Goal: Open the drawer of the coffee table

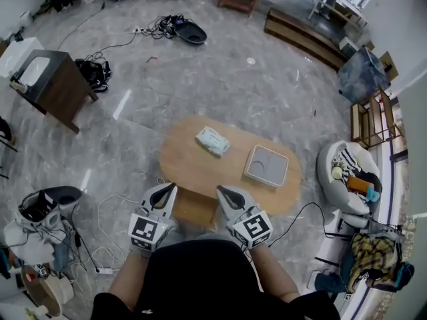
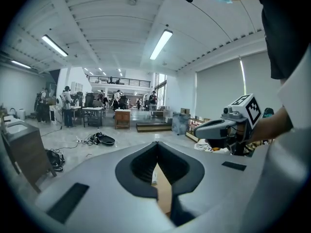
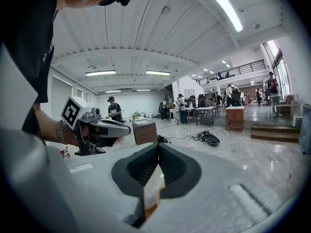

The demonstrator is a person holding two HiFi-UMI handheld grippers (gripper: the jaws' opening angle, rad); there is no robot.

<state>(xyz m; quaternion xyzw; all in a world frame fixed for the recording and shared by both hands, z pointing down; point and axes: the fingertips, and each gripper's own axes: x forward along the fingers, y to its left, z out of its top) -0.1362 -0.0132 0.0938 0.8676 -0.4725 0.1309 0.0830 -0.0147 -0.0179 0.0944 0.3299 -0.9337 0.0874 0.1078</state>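
Observation:
The oval wooden coffee table [image 1: 200,172] stands in the middle of the head view. Under its near edge a wooden box part [image 1: 195,209] shows; I cannot tell whether this is the drawer, or whether it is open. My left gripper [image 1: 171,188] and right gripper [image 1: 221,191] hang side by side above that near edge, both shut and empty. In the left gripper view the jaws [image 2: 156,144] meet with nothing between them, and the right gripper [image 2: 199,129] shows beside them. The right gripper view shows its jaws [image 3: 159,145] shut too, with the left gripper [image 3: 127,128] beside.
A white packet [image 1: 212,141] and a grey square box [image 1: 266,166] lie on the tabletop. A dark side cabinet [image 1: 52,85] stands far left. Cables [image 1: 100,249] trail on the floor near left. A white seat with clutter [image 1: 348,175] is at the right.

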